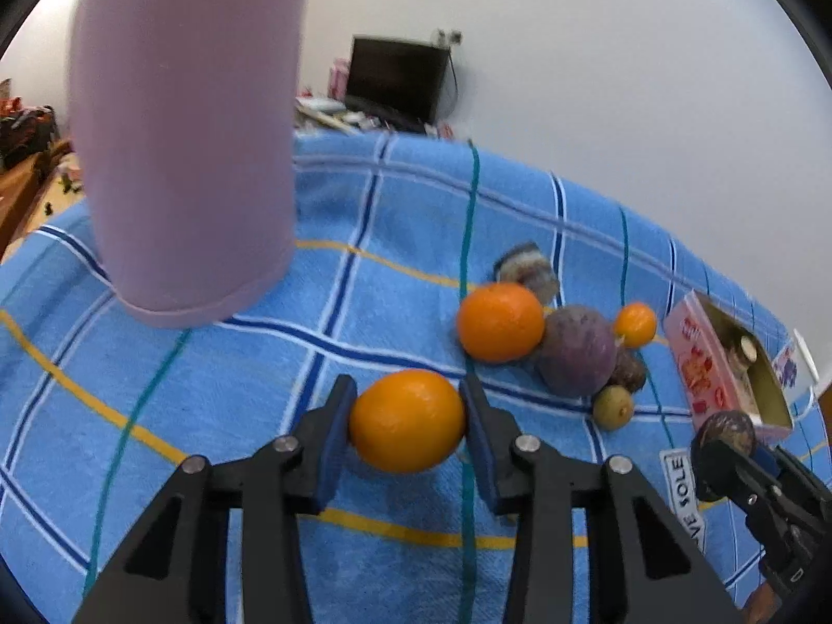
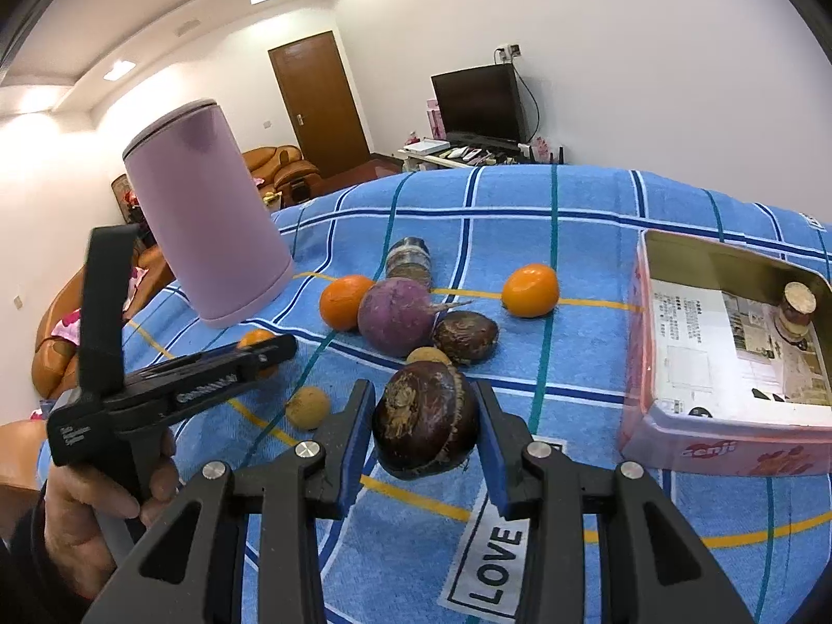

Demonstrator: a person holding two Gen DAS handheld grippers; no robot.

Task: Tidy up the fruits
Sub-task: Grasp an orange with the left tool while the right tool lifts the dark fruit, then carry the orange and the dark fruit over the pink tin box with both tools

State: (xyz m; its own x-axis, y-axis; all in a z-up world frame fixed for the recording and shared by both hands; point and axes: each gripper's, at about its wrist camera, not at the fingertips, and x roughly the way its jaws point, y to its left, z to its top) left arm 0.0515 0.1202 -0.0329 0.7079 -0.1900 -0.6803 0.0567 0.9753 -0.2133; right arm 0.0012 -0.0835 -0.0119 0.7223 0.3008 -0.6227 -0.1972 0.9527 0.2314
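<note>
Left wrist view: the left tongs (image 1: 407, 421) clamp an orange (image 1: 406, 420) between both pads, above the blue checked cloth (image 1: 234, 390); more fruit (image 1: 551, 343) lies beyond, right.

Right wrist view: the right tongs (image 2: 425, 429) grip a dark chestnut-like fruit (image 2: 424, 426), just left of the tin (image 2: 671, 442).

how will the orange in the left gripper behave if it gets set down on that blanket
The orange looks round and smooth, so it may roll on the soft checked blanket. The left gripper pinches it at the sides; its glossy skin could slip.
</note>
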